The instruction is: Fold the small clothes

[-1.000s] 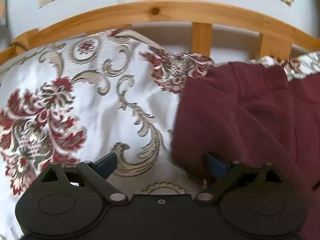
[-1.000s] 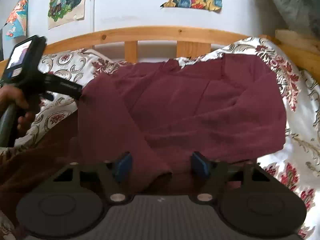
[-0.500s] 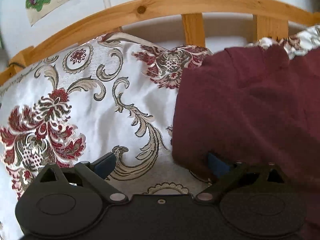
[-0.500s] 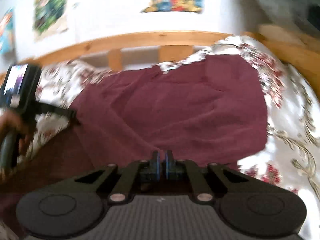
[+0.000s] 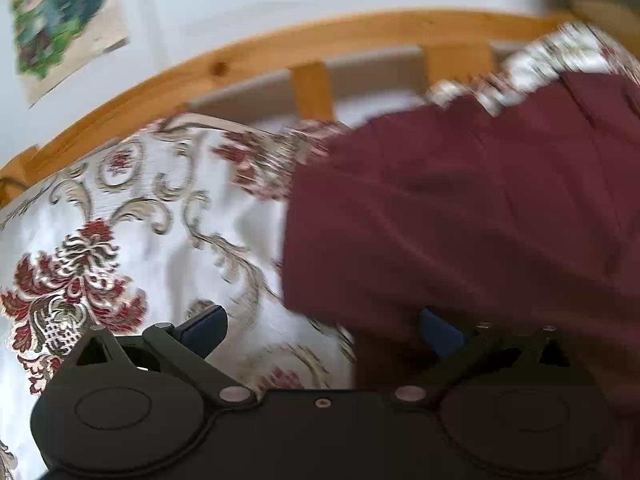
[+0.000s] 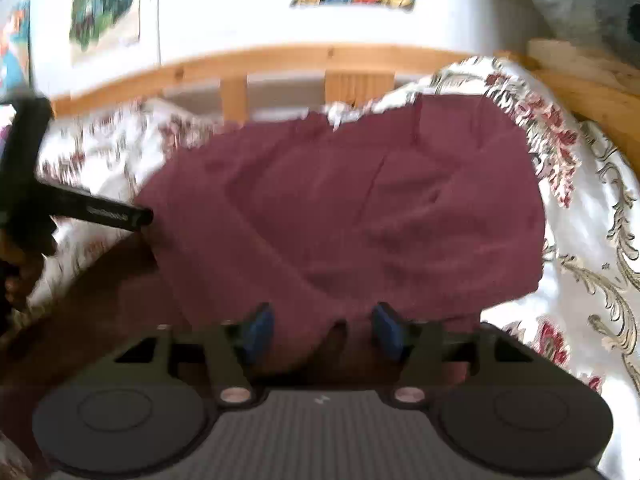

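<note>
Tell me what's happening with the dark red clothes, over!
Left gripper open, at edge of dark red garment. Right gripper open, fabric bunched between fingers. Garment spread on floral bedcover. Nothing in the way.

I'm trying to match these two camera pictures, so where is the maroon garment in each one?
Left wrist view: the maroon garment fills the right half, over the floral bedspread.
Right wrist view: the maroon garment spreads across the centre, reaching down between the open fingers.
Shared landmark: the wooden bed rail behind it.
</note>
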The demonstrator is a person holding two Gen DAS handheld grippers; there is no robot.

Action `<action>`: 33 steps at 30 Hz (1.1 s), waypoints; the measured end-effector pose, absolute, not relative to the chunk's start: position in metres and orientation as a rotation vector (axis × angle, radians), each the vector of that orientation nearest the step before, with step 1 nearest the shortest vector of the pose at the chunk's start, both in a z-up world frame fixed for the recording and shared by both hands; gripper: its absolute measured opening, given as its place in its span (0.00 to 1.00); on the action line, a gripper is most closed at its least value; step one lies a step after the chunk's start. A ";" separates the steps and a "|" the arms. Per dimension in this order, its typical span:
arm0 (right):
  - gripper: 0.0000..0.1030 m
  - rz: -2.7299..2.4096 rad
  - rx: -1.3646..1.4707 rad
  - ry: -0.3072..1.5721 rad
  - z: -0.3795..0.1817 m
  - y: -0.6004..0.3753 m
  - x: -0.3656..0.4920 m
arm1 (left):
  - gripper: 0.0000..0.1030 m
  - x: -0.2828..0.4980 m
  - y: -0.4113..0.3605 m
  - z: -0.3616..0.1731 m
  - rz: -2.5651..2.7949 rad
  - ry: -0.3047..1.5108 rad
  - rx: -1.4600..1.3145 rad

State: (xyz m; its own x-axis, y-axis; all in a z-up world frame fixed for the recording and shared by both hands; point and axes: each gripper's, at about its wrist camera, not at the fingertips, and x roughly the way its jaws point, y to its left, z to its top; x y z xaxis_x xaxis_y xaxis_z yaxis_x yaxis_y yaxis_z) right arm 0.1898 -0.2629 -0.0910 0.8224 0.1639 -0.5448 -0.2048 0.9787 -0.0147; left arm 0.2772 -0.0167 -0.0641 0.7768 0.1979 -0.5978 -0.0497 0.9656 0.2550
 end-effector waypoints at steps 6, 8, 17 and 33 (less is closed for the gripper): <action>0.88 0.161 -0.145 0.632 -0.100 -0.259 0.189 | 0.99 0.272 -0.038 -0.076 0.194 0.707 0.342; 0.94 0.168 -0.137 0.623 -0.094 -0.263 0.184 | 0.99 0.263 -0.032 -0.069 0.182 0.711 0.291; 1.00 0.206 -0.234 0.515 -0.052 -0.268 0.147 | 0.99 0.180 -0.009 -0.034 0.121 0.630 0.281; 1.00 0.445 -0.588 0.585 -0.076 -0.243 0.022 | 0.99 0.071 0.021 -0.030 -0.291 0.664 0.335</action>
